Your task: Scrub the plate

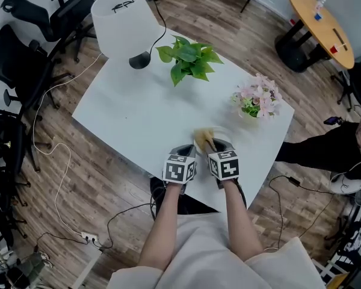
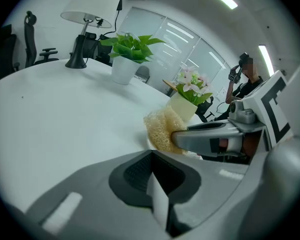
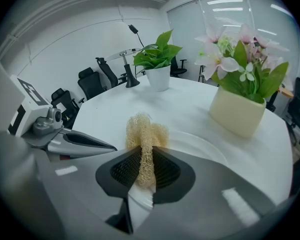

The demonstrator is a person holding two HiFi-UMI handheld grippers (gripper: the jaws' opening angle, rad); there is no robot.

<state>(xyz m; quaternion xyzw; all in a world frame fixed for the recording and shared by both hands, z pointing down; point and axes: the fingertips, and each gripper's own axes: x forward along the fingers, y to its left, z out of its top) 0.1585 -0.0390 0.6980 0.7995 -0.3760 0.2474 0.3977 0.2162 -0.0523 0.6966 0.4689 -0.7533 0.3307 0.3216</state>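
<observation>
A white plate [image 3: 206, 147] lies near the front edge of the white table [image 1: 138, 110]. My left gripper [image 1: 186, 151] is shut on the plate's rim, which shows as a thin white sliver [image 2: 158, 203] between its jaws. Pinched in my right gripper [image 1: 209, 144] is a yellow mesh sponge [image 3: 146, 139], and the gripper is shut on it. The sponge [image 1: 203, 138] rests over the plate, just ahead of both grippers. In the left gripper view the sponge [image 2: 161, 128] sticks out from the right gripper's fingers [image 2: 200, 136].
A cream pot of pink flowers [image 1: 257, 98] stands just beyond the plate to the right. Farther back are a green potted plant [image 1: 189, 59] and a white lamp [image 1: 123, 20]. Office chairs [image 1: 24, 47] and floor cables surround the table. A person [image 1: 325, 149] stands at right.
</observation>
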